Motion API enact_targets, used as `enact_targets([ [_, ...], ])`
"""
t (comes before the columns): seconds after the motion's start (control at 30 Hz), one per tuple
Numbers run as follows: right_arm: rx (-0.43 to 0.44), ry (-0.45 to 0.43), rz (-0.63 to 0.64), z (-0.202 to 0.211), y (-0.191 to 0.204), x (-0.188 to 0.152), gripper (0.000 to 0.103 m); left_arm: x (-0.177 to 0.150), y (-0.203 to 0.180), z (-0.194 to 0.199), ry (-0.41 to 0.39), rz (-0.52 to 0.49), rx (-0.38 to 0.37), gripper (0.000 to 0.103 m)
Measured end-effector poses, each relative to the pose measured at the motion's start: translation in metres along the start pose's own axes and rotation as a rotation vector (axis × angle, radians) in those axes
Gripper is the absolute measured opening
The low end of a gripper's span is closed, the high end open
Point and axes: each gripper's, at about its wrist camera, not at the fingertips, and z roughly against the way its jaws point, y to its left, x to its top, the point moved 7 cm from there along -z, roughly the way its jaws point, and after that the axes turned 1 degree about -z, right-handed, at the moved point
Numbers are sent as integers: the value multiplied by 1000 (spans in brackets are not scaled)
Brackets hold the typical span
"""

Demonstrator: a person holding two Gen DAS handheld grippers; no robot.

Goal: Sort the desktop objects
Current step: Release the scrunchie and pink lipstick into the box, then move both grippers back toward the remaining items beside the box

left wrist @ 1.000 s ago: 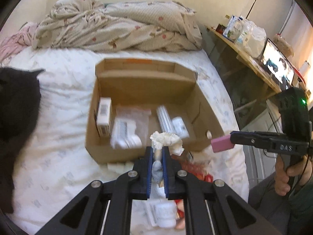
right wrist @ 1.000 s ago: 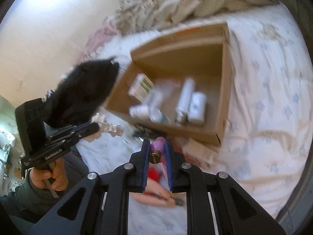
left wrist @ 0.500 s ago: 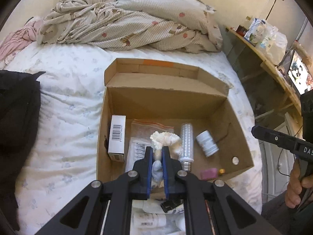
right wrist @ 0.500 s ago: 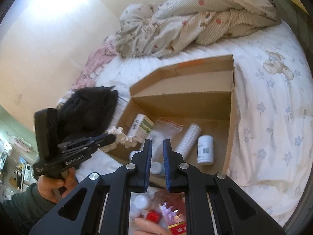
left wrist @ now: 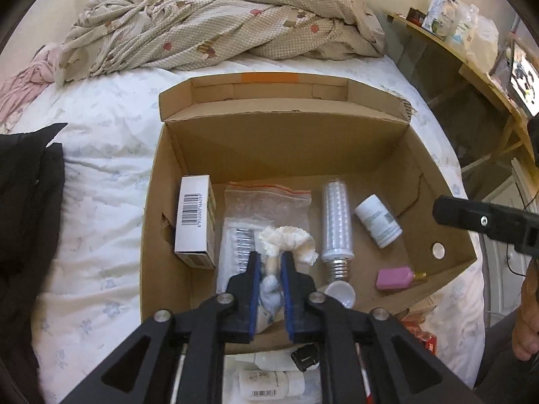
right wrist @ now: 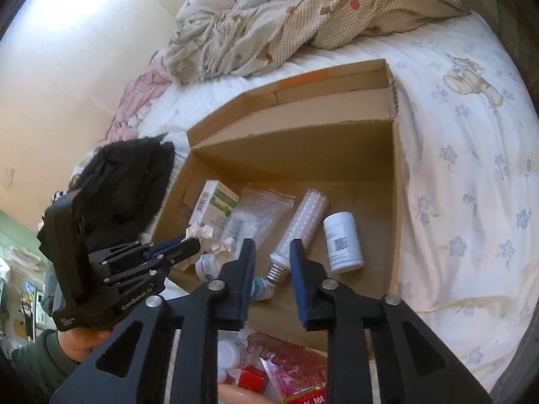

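Observation:
An open cardboard box (left wrist: 438, 181) lies on the bed. My left gripper (left wrist: 270, 262) is shut on a cream frilly scrunchie (left wrist: 289, 239) and holds it over the box's near part; it also shows in the right wrist view (right wrist: 209, 239). My right gripper (right wrist: 271, 252) is open and empty above the box's near edge. In the box lie a small white carton (left wrist: 195, 215), a zip bag (left wrist: 259, 208), an LED corn bulb (left wrist: 337, 222), a white bottle (left wrist: 379, 220) and a pink bottle (left wrist: 394, 277).
A rumpled quilt (left wrist: 219, 17) lies at the head of the bed. A black garment (left wrist: 27, 208) lies left of the box. White bottles (left wrist: 269, 383) and red packets (right wrist: 293, 370) lie in front of the box. A desk (left wrist: 488, 77) stands at the right.
The pink bottle left my right gripper and now lies in the box; that gripper has opened. My left gripper has carried the scrunchie forward over the box.

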Motion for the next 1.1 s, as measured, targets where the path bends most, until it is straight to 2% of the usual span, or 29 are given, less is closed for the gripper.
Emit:
enact_targets([
  [0.03,-2,1,0,-1,0,-1,36,0,2,0,0,12,1,38],
  [0.07,-1,1,-1,-1,0,-1,44,0,4,2,-5,30,11,63],
  [0.1,0,3,-3,-1,1,-2,67,0,7,5,-20,45,23,77],
  [0.13,-2,-5,-5,0,0,-2,78,1,10,9,-43,60,28,79],
  [0.4,5,-36,-7,11,-2,-1,79,-1,24,25,-72,180,4,80],
  [0.63,-16,-43,-5,18,-4,-7,79,-13,20,50,-51,155,29,80],
  [0.9,-8,-73,4,39,0,-15,79,-45,5,91,-49,170,-45,80],
  [1.1,-17,-77,15,54,-1,-26,79,-79,-3,88,9,167,-53,80],
])
